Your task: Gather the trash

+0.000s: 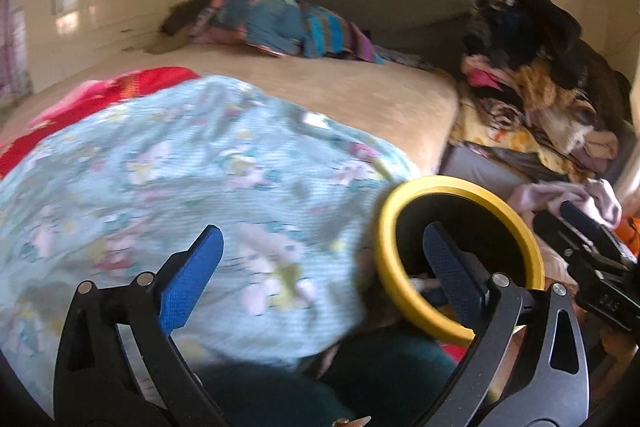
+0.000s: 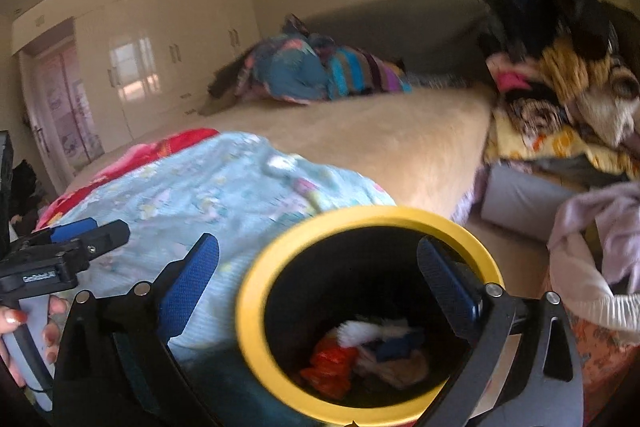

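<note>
Both grippers stood wide open with nothing between their blue pads. The left gripper (image 1: 320,267) hung over a pale blue floral blanket (image 1: 180,179), its right finger crossing in front of the bin's rim. The right gripper (image 2: 318,273) pointed down toward the mouth of the trash bin (image 2: 256,291), which filled the space between its spread fingers without touching either pad as far as the blurred view showed.

The bin was a round container with a thick yellow rim and a black inside. It sat beside the bed (image 2: 380,139), just past the edge of the floral blanket. At its bottom lay the collected trash (image 2: 360,355): a crumpled red-orange wrapper, something white, a dark blue scrap and a pale beige piece, all bunched together.

A red cloth (image 1: 132,87) showed behind the blanket on the tan bed cover. A colourful striped bundle (image 1: 280,19) lay at the far end, and a heap of clothes (image 1: 540,75) rose to the right. A hand (image 2: 24,331) gripped the left gripper's handle in the right wrist view.
</note>
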`<state>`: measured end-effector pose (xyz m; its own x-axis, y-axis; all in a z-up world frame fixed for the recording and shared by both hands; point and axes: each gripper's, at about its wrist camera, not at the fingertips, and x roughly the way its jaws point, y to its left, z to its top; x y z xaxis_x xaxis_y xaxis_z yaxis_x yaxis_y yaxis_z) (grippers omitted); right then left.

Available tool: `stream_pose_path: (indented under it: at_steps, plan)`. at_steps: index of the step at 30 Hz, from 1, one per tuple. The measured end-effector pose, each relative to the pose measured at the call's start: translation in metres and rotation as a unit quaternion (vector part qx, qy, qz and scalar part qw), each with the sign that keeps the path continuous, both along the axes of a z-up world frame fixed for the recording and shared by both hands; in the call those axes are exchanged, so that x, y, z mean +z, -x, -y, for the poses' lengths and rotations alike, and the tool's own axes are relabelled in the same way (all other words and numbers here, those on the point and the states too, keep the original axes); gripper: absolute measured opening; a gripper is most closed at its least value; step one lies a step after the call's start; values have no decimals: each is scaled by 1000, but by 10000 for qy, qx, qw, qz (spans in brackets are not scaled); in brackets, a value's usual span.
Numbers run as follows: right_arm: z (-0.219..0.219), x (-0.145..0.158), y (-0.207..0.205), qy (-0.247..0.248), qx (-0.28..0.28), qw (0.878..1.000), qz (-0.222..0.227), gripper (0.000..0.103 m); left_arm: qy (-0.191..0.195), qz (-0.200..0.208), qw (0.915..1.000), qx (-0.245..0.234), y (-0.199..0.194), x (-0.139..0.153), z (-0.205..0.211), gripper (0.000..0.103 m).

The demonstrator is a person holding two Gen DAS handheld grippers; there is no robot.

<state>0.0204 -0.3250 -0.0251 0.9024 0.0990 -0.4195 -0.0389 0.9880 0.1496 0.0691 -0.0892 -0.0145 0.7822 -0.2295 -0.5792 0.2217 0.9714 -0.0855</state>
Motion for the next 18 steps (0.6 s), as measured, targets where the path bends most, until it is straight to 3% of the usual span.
stream_pose_path:
  at_steps: [7,15,18]
  plan:
    - [-44,11,14,-62,243,9985,492,97,0,398,9982,447,36,4,-48,92]
    - [-81,14,48,275,209,9924,1180,97,110,832,9945,625,65,6,-71,92]
    - [-86,11,48,395,344,9914,1197,97,22,913,9937,650,66,7,-69,92]
